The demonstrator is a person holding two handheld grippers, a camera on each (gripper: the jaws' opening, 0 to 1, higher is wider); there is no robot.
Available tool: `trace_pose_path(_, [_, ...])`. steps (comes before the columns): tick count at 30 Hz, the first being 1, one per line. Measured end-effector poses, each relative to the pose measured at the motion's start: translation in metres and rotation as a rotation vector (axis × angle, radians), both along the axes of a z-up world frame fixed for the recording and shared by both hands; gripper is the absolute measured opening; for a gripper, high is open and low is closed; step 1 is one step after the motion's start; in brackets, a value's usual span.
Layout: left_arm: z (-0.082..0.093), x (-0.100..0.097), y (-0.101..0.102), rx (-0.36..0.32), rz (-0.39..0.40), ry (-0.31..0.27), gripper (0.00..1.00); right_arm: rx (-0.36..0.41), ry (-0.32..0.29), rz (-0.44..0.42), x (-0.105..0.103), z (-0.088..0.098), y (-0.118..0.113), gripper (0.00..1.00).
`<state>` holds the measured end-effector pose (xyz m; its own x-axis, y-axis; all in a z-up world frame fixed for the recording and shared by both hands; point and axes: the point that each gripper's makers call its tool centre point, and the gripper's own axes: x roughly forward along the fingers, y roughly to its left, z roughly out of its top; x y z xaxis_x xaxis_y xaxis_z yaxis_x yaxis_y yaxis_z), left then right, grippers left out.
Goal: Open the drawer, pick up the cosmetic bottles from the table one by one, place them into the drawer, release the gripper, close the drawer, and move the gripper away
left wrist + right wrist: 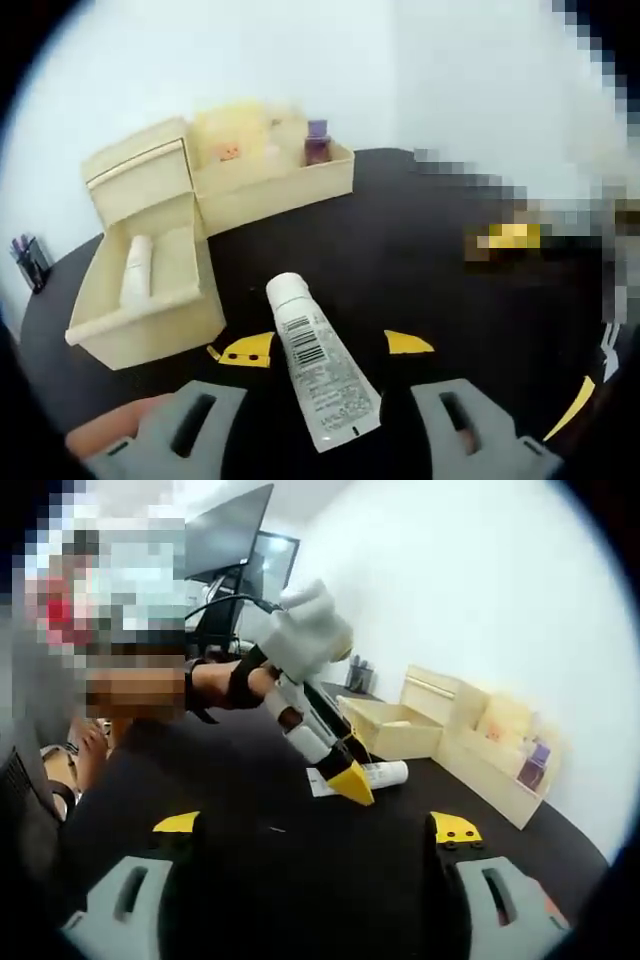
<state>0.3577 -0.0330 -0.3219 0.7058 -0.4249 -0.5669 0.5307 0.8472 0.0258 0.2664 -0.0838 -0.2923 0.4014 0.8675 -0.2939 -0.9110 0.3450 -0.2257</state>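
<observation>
White tube (318, 368) lies flat on the worktop (430, 260) between the spread left tool (322, 430); open drawer (150, 290) holds a bottle (136, 270). Right gripper view adds the left tool's yellow tip over the tube; right tool (300, 900) spread, empty.

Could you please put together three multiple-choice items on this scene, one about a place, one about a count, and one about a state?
1. Where does the white squeeze tube with a barcode lie?
A. On the black table, between the left gripper's jaws
B. Inside the drawer
C. In the open tray behind the drawer

2. How many items lie in the pulled-out cream drawer?
A. None
B. One
C. Three

3. What state is the cream drawer in?
A. Shut
B. Pulled open
C. Taken out and turned over

Answers:
1. A, as the left gripper view shows the tube flat on the black table with a jaw on each side, not yet clamped.
2. B, as a single white bottle rests inside.
3. B, as its inside is exposed in front of the cream cabinet.
</observation>
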Motion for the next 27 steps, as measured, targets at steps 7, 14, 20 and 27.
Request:
trace_pose_path(7, [0.01, -0.004, -0.007, -0.006, -0.026, -0.026, 0.33, -0.003, 0.002, 0.003, 0.0, -0.001, 0.001, 0.84])
trace_pose_path(14, [0.013, -0.002, -0.006, 0.073, -0.031, -0.07, 0.32, -0.005, 0.001, 0.001, 0.001, -0.001, 0.0, 0.84])
trace_pose_path(20, [0.006, 0.0, -0.001, 0.089, -0.019, -0.064, 0.31, -0.008, -0.006, 0.003, -0.001, 0.0, 0.0, 0.84])
trace_pose_path(27, [-0.002, 0.001, 0.0, 0.062, -0.017, -0.025, 0.31, -0.002, -0.002, 0.009, -0.002, 0.0, 0.002, 0.84])
